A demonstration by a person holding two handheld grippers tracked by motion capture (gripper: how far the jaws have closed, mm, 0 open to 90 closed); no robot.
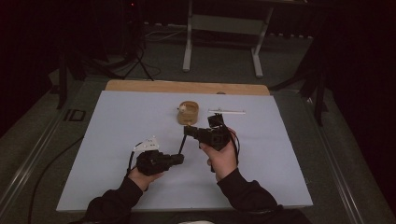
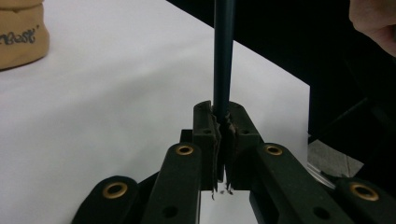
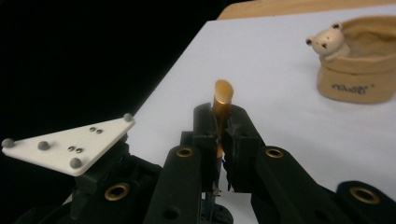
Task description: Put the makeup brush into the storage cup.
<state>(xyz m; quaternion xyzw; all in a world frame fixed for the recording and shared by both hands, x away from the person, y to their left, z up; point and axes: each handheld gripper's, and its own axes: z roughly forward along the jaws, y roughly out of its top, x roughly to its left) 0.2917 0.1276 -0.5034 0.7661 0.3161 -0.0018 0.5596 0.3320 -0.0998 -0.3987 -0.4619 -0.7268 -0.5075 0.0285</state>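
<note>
A thin dark pen (image 1: pixel 182 142) spans the gap between my two grippers above the white table. In the left gripper view its dark shaft (image 2: pixel 223 56) rises straight out of the left gripper (image 2: pixel 222 114), whose jaws are shut on it. In the right gripper view the pen's gold end (image 3: pixel 222 95) pokes up from the right gripper (image 3: pixel 222 116), shut on that end. From above, the left gripper (image 1: pixel 179 158) points right and the right gripper (image 1: pixel 187 131) points left, tips close together.
A tan pot with a small bear figure (image 1: pixel 188 113) stands just beyond the grippers. A thin white stick (image 1: pixel 227 111) lies to its right. A wooden board (image 1: pixel 187 87) edges the far side of the white sheet (image 1: pixel 116 140). Metal stand legs (image 1: pixel 187 42) rise behind the table.
</note>
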